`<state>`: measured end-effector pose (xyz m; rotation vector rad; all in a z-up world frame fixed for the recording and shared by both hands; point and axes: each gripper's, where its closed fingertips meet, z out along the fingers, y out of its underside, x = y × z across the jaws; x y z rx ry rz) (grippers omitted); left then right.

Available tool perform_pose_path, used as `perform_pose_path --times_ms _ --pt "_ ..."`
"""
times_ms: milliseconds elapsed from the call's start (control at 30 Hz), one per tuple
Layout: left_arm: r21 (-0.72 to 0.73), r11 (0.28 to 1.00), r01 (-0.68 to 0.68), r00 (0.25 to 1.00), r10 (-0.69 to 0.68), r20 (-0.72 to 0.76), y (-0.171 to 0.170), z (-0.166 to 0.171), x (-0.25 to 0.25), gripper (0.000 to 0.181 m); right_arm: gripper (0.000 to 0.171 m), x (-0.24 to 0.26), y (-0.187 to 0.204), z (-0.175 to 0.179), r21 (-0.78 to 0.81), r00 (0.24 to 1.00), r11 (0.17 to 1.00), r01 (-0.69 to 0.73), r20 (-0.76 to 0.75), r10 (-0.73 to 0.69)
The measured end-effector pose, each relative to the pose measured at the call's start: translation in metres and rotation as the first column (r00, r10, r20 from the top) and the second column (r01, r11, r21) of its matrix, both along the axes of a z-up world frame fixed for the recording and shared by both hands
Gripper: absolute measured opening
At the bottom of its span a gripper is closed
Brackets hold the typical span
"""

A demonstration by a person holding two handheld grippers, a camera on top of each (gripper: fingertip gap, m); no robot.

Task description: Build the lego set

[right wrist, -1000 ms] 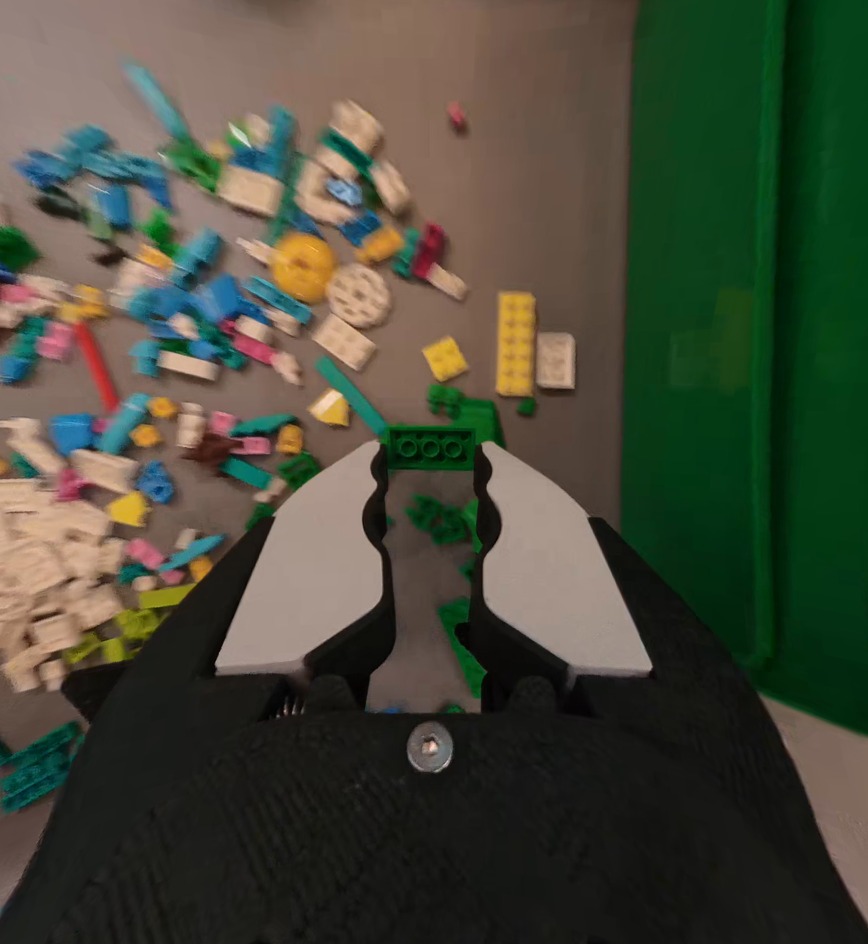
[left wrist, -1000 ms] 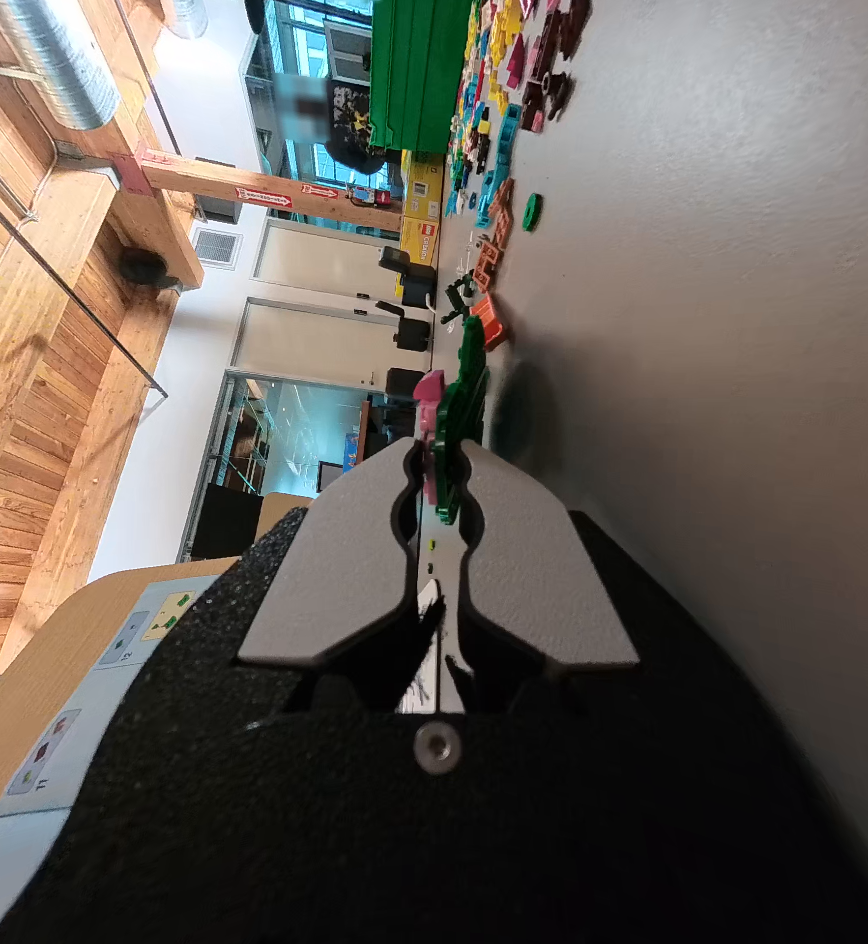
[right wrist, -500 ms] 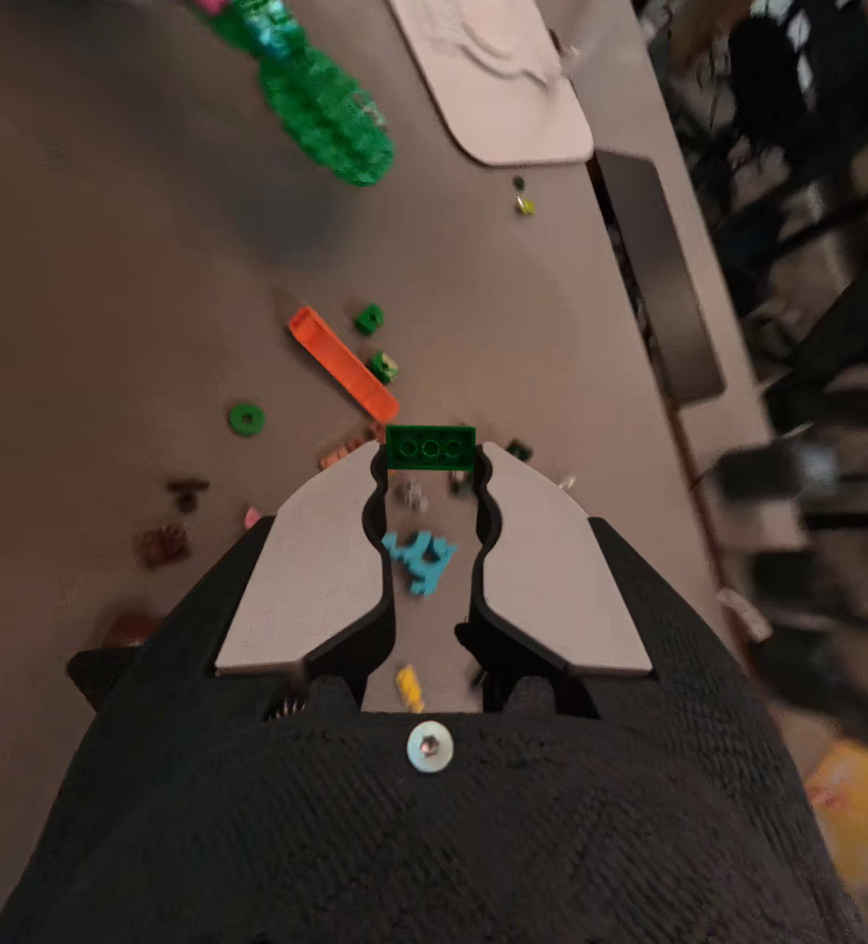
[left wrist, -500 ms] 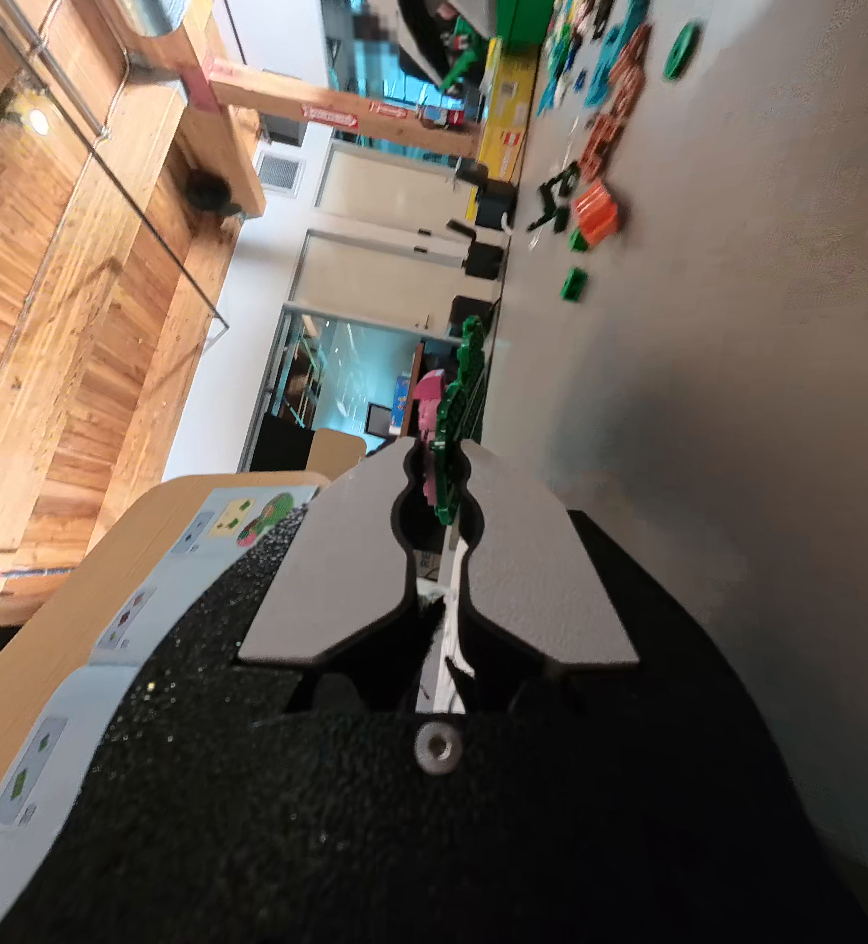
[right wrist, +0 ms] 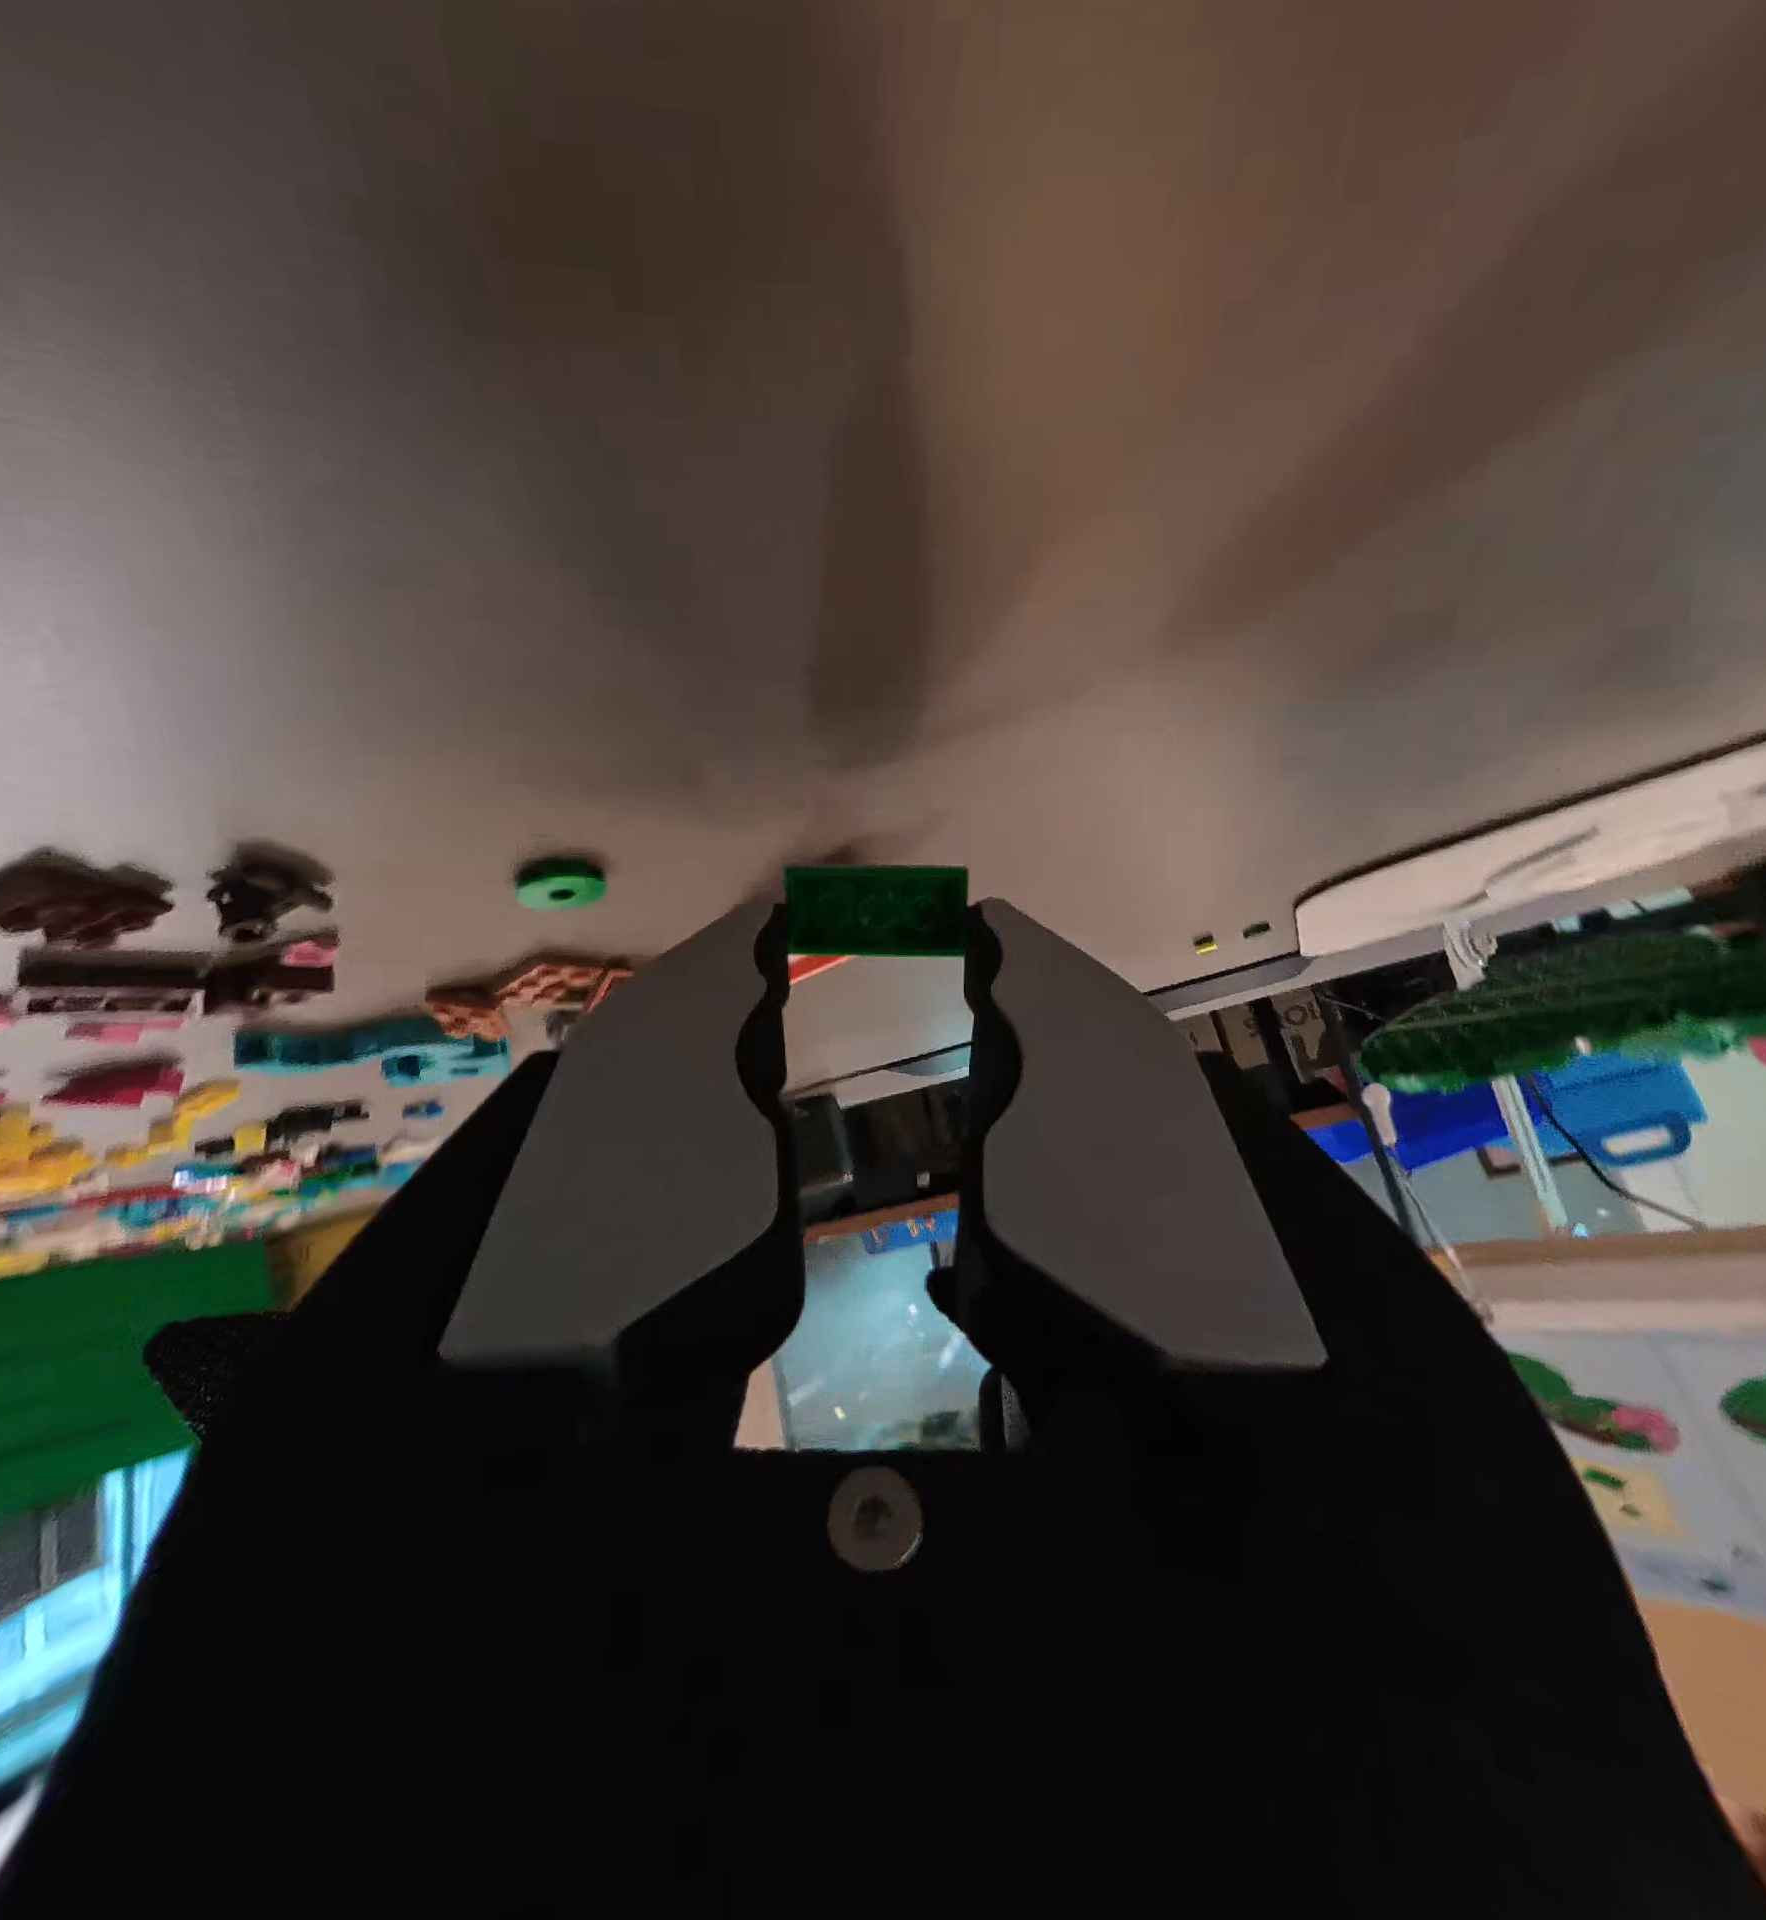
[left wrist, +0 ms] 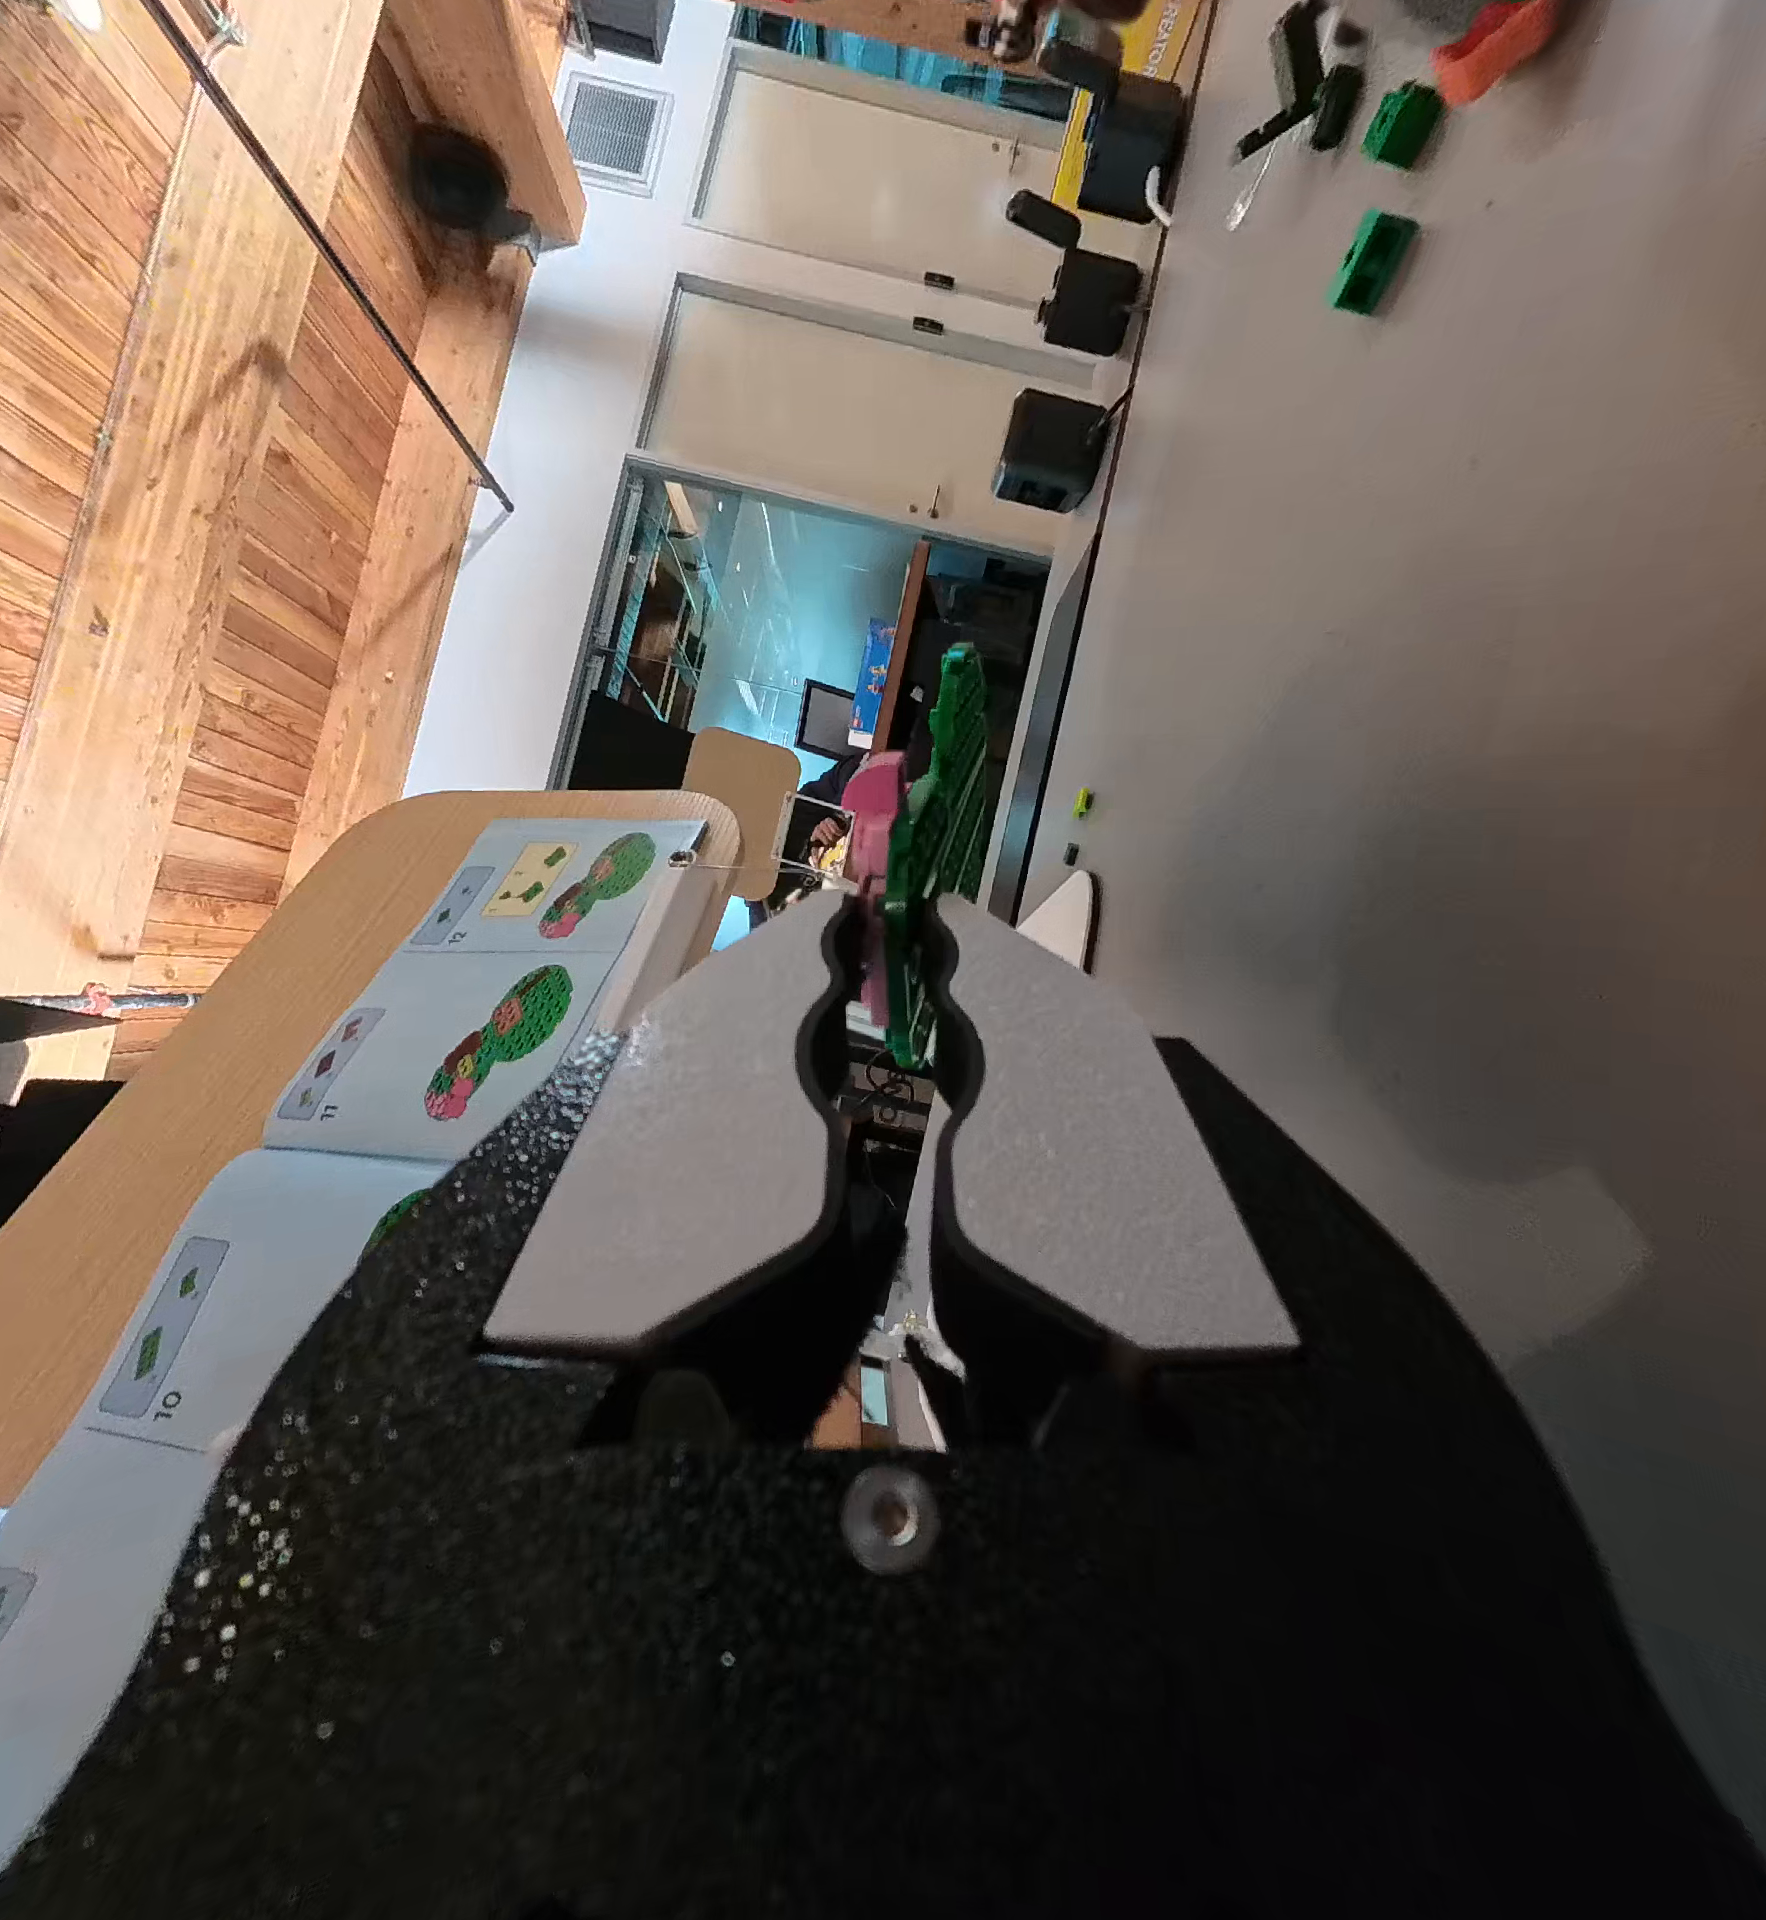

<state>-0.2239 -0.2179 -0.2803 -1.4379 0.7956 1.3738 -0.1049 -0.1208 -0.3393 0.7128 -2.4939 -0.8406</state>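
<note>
My left gripper (left wrist: pixel 894 940) is shut on the edge of a green lego baseplate (left wrist: pixel 946 800) that carries a pink piece (left wrist: pixel 874 821); it holds the plate on edge, off the grey table (left wrist: pixel 1481 727). My right gripper (right wrist: pixel 874 920) is shut on a small green lego plate (right wrist: pixel 874 909), held by its short ends at the fingertips. The right wrist view is turned upside down and blurred. The green baseplate also shows there at the right (right wrist: pixel 1585 1013), held in the air, apart from the small plate.
An open instruction booklet (left wrist: pixel 422 1029) lies on a wooden stand at the left. Loose green bricks (left wrist: pixel 1372 260) and an orange piece (left wrist: pixel 1487 52) lie far off on the table. A pile of mixed loose bricks (right wrist: pixel 131 1101) and a green bin (right wrist: pixel 58 1371) show in the right wrist view.
The right gripper has swung with the green plate away from the brick pile and turned over toward the baseplate. The left gripper has tilted, keeping its hold; the booklet has come into view.
</note>
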Motion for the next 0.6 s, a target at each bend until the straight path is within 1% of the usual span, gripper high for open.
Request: perform_pose_path --times_ms 100,233,333,400,433,500,533,600 --pt "-0.002 1.000 0.001 1.000 -0.001 0.004 0.000 -0.001 0.000 0.010 0.031 0.005 -0.003 -0.002 0.112 0.999 0.993 -0.023 0.049 0.018" --pt "-0.004 1.000 0.011 1.000 -0.011 -0.002 0.001 -0.001 0.003 0.010 0.031 0.015 -0.014 -0.012 0.159 0.995 0.987 -0.021 0.098 0.006" --pt "-0.007 1.000 0.017 1.000 -0.017 -0.005 0.002 -0.001 0.005 0.010 0.030 0.018 -0.019 -0.013 0.201 0.995 0.979 -0.036 0.100 0.016" --pt "-0.007 1.000 0.022 1.000 -0.022 -0.006 0.002 -0.001 0.006 0.010 0.031 0.024 -0.027 -0.018 0.166 0.992 0.985 -0.038 0.129 0.017" --pt "-0.009 1.000 0.024 1.000 -0.024 -0.007 0.002 -0.001 0.006 0.010 0.020 0.027 -0.030 -0.019 0.163 0.989 0.986 -0.041 0.144 0.017" --pt "-0.013 1.000 0.028 1.000 -0.028 -0.012 0.003 -0.002 0.008 0.010 0.022 0.027 -0.035 -0.018 0.146 0.990 0.988 -0.052 0.135 0.032" --pt "-0.015 0.999 0.029 0.999 -0.030 -0.014 0.003 -0.002 0.009 0.010 0.026 0.026 -0.037 -0.018 0.116 0.992 0.993 -0.032 0.126 0.018" --pt "-0.017 0.999 0.031 0.999 -0.031 -0.016 0.003 -0.003 0.009 0.010 0.034 0.029 -0.038 -0.014 0.014 0.988 0.997 0.073 0.135 -0.074"
